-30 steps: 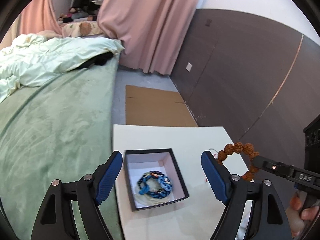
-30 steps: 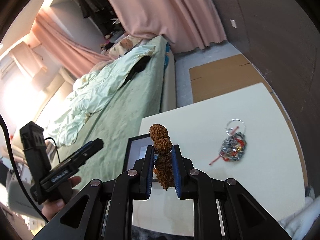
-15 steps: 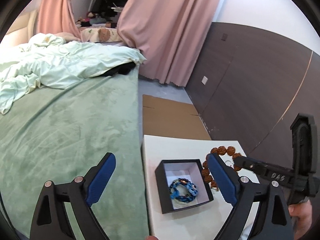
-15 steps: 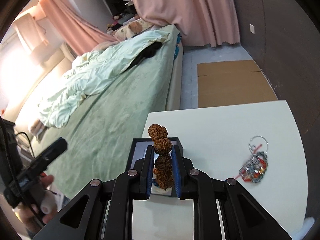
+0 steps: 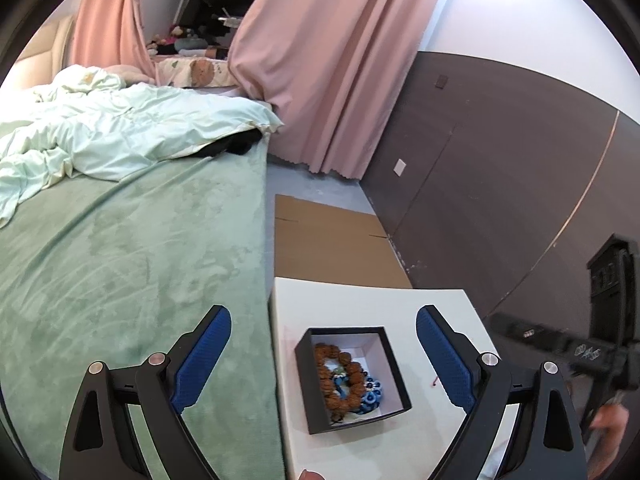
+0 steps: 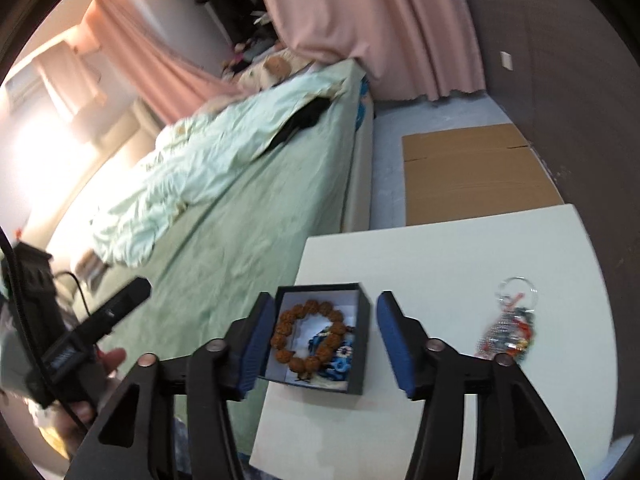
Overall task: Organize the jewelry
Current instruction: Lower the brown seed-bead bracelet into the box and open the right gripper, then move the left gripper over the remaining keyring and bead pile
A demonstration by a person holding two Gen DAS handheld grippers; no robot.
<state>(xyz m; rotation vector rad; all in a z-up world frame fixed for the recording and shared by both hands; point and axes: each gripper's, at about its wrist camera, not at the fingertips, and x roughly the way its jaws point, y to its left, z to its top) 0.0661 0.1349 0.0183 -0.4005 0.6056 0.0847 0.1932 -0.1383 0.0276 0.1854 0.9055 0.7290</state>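
A black open box (image 5: 316, 408) with a white lining stands on the white table (image 5: 352, 300). A brown bead bracelet (image 5: 340, 378) lies in it on top of a blue bracelet (image 5: 370, 394). The same box (image 6: 362, 364), brown bracelet (image 6: 294, 326) and blue bracelet (image 6: 336, 354) show in the right wrist view. My right gripper (image 6: 320, 346) is open and empty above the box. My left gripper (image 5: 324, 364) is open and empty, held back over the table's left edge. A silver and red beaded piece with a ring (image 6: 510, 328) lies on the table to the right.
A bed with a green cover (image 5: 120, 272) runs along the table's left side. A flat cardboard sheet (image 5: 332, 240) lies on the floor beyond the table. A dark panelled wall (image 5: 500, 168) stands at the right. Pink curtains (image 5: 328, 72) hang at the back.
My right gripper has opened and let go of the brown bead bracelet, which now lies in the box. The left gripper stays open and has shifted slightly.
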